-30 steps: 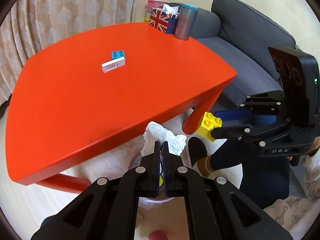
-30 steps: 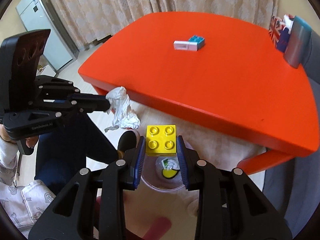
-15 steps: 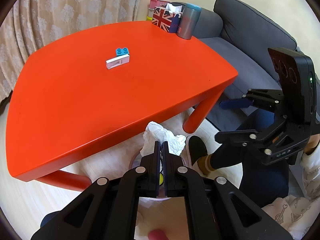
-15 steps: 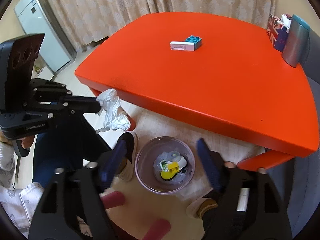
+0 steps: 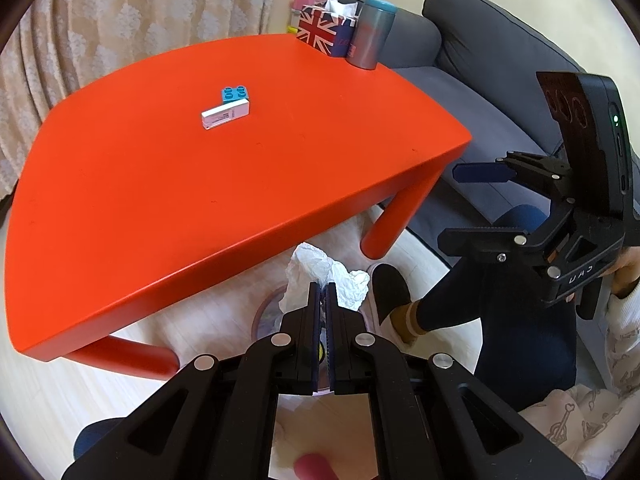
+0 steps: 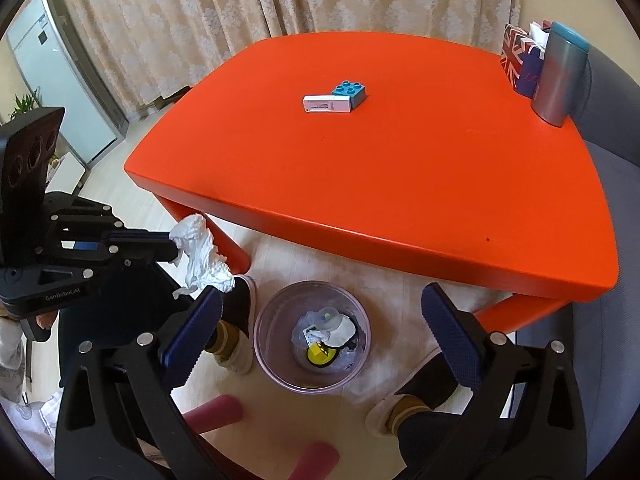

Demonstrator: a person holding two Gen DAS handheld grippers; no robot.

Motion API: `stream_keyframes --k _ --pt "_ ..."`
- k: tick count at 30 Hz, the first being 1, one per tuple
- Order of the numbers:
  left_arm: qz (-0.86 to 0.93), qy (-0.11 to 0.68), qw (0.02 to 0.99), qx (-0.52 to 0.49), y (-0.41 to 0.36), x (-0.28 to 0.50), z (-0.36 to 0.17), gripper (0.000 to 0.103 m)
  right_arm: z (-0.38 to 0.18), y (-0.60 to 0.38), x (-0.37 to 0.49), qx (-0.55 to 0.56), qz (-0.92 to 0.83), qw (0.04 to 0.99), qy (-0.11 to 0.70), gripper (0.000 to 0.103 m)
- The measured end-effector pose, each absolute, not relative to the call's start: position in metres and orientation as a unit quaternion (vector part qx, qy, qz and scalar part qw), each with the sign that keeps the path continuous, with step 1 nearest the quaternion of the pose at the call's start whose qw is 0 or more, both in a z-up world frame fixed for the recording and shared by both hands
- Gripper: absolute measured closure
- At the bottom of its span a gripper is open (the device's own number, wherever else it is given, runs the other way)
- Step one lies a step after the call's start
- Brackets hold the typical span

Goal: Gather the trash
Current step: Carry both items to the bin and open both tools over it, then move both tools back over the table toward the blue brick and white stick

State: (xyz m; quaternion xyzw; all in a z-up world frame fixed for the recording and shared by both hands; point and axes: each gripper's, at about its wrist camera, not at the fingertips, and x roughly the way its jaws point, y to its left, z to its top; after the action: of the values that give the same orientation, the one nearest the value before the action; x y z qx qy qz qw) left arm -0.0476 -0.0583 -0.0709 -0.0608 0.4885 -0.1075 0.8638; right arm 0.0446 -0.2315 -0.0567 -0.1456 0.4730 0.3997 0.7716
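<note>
My left gripper (image 5: 323, 286) is shut on a crumpled white tissue (image 5: 312, 276) and holds it in the air in front of the table's near edge; the tissue also shows in the right wrist view (image 6: 202, 256), left of the bin. My right gripper (image 6: 320, 312) is open and empty above a clear plastic bin (image 6: 264, 344) on the floor. The yellow brick (image 6: 318, 354) lies inside it among other scraps. A white stick-shaped item (image 6: 326, 104) and a blue brick (image 6: 350, 91) lie on the orange table (image 6: 400, 184).
A Union Jack tissue box (image 5: 320, 32) and a grey tumbler (image 5: 372, 40) stand at the table's far corner. A grey sofa (image 5: 500, 60) is to the right. The person's feet (image 6: 236, 320) flank the bin. Curtains (image 6: 320, 0) hang behind.
My right gripper opened and dropped the yellow brick into the bin. The left gripper still holds the tissue and has barely moved.
</note>
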Motion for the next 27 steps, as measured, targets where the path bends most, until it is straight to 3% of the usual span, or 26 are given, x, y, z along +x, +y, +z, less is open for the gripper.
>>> stream_keyframes --k 14,17,18,19,20,22,23,27 --pt "-0.117 0.487 0.864 -0.055 -0.064 -0.045 -0.070 0.100 -0.048 -0.238 0.050 -0.133 0.395 0.780 0.467 0.005" --pt "-0.117 0.488 0.863 -0.055 -0.065 -0.044 -0.072 0.093 -0.045 -0.240 0.051 -0.129 0.395 0.782 0.465 0.005" --pt "-0.116 0.489 0.863 -0.054 -0.065 -0.043 -0.073 0.085 -0.045 -0.241 0.052 -0.128 0.394 0.783 0.464 0.005" --pt "-0.114 0.489 0.863 -0.057 -0.065 -0.042 -0.074 0.069 -0.045 -0.241 0.052 -0.127 0.394 0.783 0.464 0.005" --pt "-0.114 0.488 0.863 -0.059 -0.064 -0.042 -0.074 0.059 -0.044 -0.241 0.052 -0.126 0.393 0.784 0.464 0.005" --pt "-0.108 0.479 0.869 -0.068 -0.062 -0.043 -0.074 0.017 -0.044 -0.242 0.052 -0.126 0.393 0.784 0.464 0.005" --pt "-0.100 0.472 0.873 -0.070 -0.060 -0.044 -0.073 0.011 -0.045 -0.243 0.052 -0.126 0.393 0.784 0.464 0.005" --pt "-0.082 0.474 0.874 -0.072 -0.056 -0.042 -0.074 0.008 -0.045 -0.243 0.052 -0.126 0.392 0.784 0.465 0.005"
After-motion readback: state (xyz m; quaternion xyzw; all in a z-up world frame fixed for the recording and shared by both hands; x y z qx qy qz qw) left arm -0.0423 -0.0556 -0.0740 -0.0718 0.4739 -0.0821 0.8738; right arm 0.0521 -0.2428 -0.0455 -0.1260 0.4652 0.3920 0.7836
